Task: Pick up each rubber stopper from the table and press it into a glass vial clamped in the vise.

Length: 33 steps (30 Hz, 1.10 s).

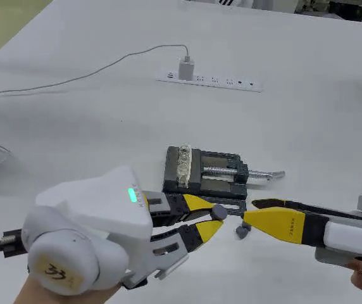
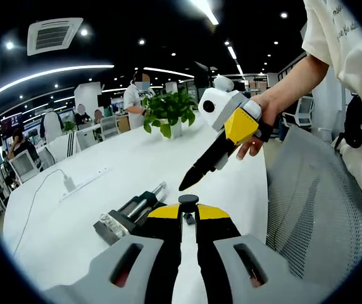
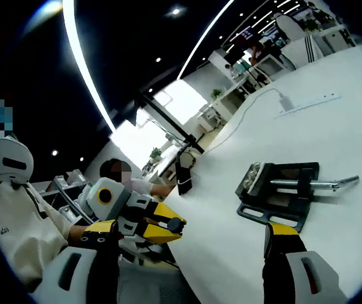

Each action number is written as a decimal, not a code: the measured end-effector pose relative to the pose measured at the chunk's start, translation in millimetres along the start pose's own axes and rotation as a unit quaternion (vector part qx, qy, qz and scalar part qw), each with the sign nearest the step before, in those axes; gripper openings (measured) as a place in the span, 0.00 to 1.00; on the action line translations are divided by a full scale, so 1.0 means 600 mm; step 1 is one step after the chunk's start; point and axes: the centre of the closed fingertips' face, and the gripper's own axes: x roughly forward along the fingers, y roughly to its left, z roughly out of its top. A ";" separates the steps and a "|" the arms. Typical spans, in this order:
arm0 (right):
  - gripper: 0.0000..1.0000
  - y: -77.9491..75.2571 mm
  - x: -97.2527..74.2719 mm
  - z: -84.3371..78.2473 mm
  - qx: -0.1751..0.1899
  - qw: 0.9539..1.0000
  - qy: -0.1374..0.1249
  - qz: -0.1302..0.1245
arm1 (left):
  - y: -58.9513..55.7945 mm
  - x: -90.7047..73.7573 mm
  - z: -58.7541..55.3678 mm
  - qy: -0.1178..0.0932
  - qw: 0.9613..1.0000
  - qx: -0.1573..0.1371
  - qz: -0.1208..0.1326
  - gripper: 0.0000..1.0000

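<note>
pinches a grey rubber stopper [image 1: 219,212] at the tips of the left gripper [image 1: 215,220], the nearer one to the work; right gripper [image 1: 249,212] alongside, jaws apart, above a second stopper [image 1: 242,232] on the white table [image 1: 105,126]. just beyond, vise [image 1: 219,177], upright vials [image 1: 184,161] ahead and slightly left. farther off, power strip [image 1: 209,80].

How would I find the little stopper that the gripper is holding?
On the white table, find the dark vise in the middle. Just in front of it, the left gripper pinches the stopper at its yellow tips. It is a small grey knob, unlike the clear glass vials in the vise.
</note>
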 end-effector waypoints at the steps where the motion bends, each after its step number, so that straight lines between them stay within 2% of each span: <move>1: 0.97 -0.003 -0.001 0.000 -0.020 1.000 0.007 -0.007 | 0.000 0.000 -0.001 0.001 1.000 0.000 -0.001 0.04; 7: 0.99 -0.001 -0.004 0.000 -0.091 0.995 0.040 -0.013 | -0.003 0.003 -0.009 0.010 1.000 -0.006 -0.007 0.04; 10: 0.99 0.007 -0.003 0.004 -0.109 0.993 0.050 -0.011 | -0.005 0.004 -0.012 0.014 1.000 -0.006 -0.009 0.04; 12: 0.98 0.010 -0.002 0.003 -0.133 0.989 0.065 -0.011 | -0.007 0.006 -0.015 0.018 1.000 -0.006 -0.012 0.04; 14: 0.96 0.008 -0.002 -0.002 -0.183 0.979 0.093 -0.016 | -0.009 0.008 -0.017 0.021 1.000 -0.006 -0.016 0.04; 17: 0.94 0.008 0.000 -0.012 -0.228 0.965 0.131 -0.020 | -0.013 0.009 -0.020 0.026 0.999 -0.005 -0.021 0.04; 18: 0.93 0.008 0.001 -0.016 -0.249 0.957 0.147 -0.021 | -0.014 0.010 -0.021 0.028 0.999 -0.005 -0.024 0.04; 21: 0.90 0.008 0.003 -0.026 -0.287 0.940 0.185 -0.022 | -0.016 0.012 -0.023 0.032 0.999 -0.001 -0.027 0.04; 22: 0.89 0.008 0.005 -0.027 -0.293 0.936 0.192 -0.022 | -0.016 0.012 -0.023 0.032 0.999 0.000 -0.028 0.04; 23: 0.88 0.012 0.007 -0.028 -0.309 0.930 0.198 -0.014 | -0.017 0.013 -0.023 0.034 0.999 0.000 -0.030 0.04; 25: 0.86 0.013 0.009 -0.029 -0.316 0.925 0.209 -0.013 | -0.019 0.013 -0.025 0.036 0.999 0.003 -0.032 0.04; 27: 0.82 0.014 0.010 -0.032 -0.340 0.913 0.226 -0.005 | -0.021 0.014 -0.027 0.039 0.999 0.004 -0.035 0.04; 28: 0.80 0.014 0.011 -0.033 -0.342 0.911 0.231 -0.006 | -0.023 0.014 -0.028 0.041 0.998 0.005 -0.037 0.04; 30: 0.77 0.014 0.012 -0.036 -0.350 0.905 0.243 -0.002 | -0.025 0.015 -0.031 0.043 0.998 0.005 -0.039 0.04; 31: 0.75 0.014 0.013 -0.036 -0.364 0.898 0.247 0.001 | -0.026 0.015 -0.032 0.045 0.998 0.005 -0.041 0.04; 33: 0.71 0.011 0.013 -0.038 -0.373 0.891 0.259 -0.001 | -0.028 0.016 -0.034 0.047 0.998 0.005 -0.043 0.04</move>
